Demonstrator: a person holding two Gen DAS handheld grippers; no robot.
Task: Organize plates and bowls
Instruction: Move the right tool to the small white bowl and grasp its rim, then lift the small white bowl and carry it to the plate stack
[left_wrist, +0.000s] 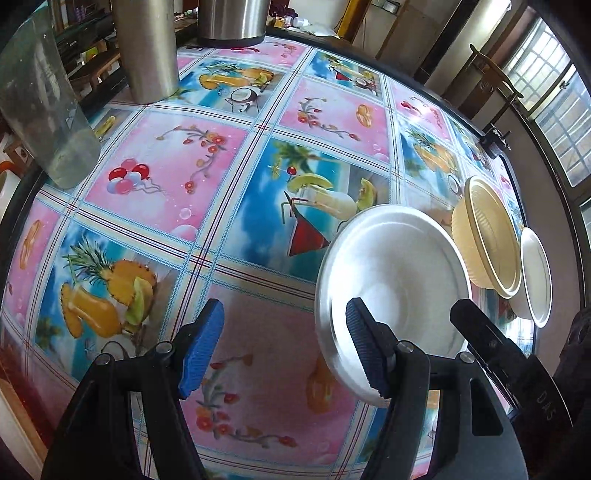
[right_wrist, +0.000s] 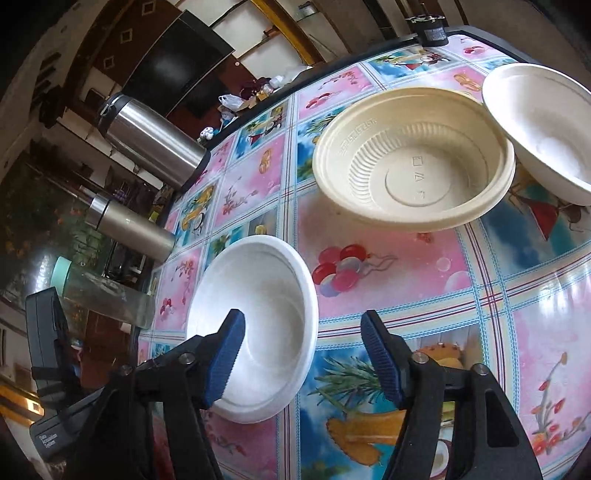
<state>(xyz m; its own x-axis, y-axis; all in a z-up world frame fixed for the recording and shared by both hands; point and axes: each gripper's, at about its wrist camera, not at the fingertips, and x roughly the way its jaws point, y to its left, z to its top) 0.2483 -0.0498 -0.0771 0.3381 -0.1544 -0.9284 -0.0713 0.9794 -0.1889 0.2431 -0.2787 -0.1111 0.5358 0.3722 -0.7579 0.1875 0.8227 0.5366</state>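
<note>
White bowl (right_wrist: 258, 325) upright, mouth up, untilted

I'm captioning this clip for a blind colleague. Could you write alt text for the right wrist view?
An open right hand-held gripper hovers over a white bowl on a fruit-patterned tablecloth. Beyond it sit a beige bowl and another white bowl; metal flasks stand at the far left.
</note>
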